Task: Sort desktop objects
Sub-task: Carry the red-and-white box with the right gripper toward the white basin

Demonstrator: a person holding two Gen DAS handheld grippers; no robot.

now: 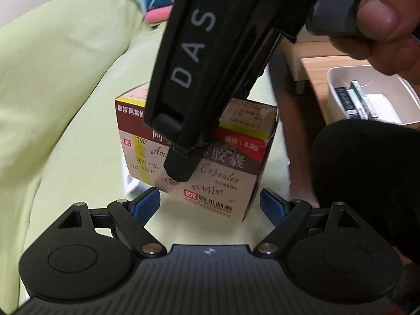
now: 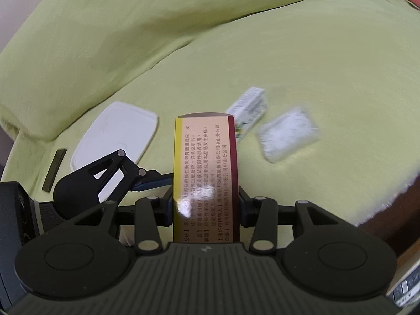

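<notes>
We have the medicine box (image 2: 206, 173) pinched in our right tool (image 2: 206, 204), its fingers pressed against the box's two narrow sides, the printed face turned up at the camera. From the left wrist view the same box (image 1: 194, 157) sits just beyond our left tool (image 1: 210, 203), whose blue pads (image 1: 147, 203) stand spread wide with nothing between them; the right tool's black body crosses in front of the box, gripped by a hand (image 1: 388, 23). The box hangs over the green sofa cover (image 2: 288, 52). Beyond the box on the cover lie a white lid (image 2: 118, 134) to its left, and to its right a small carton (image 2: 249, 110) and a clear packet (image 2: 287, 136); a dark strip (image 2: 55, 170) lies left of the lid.

We judge the step in hand to be carrying this box off to the bin (image 1: 338, 94), which stands on the table (image 1: 315, 65) well to the right of the box and already holds a few upright packs (image 1: 354, 99). The next move calls for swinging the right tool over to that bin, keeping the grip firm on the glossy card, then lowering the box beside the packs before letting go. The left tool seems free to reach for the carton or packet
</notes>
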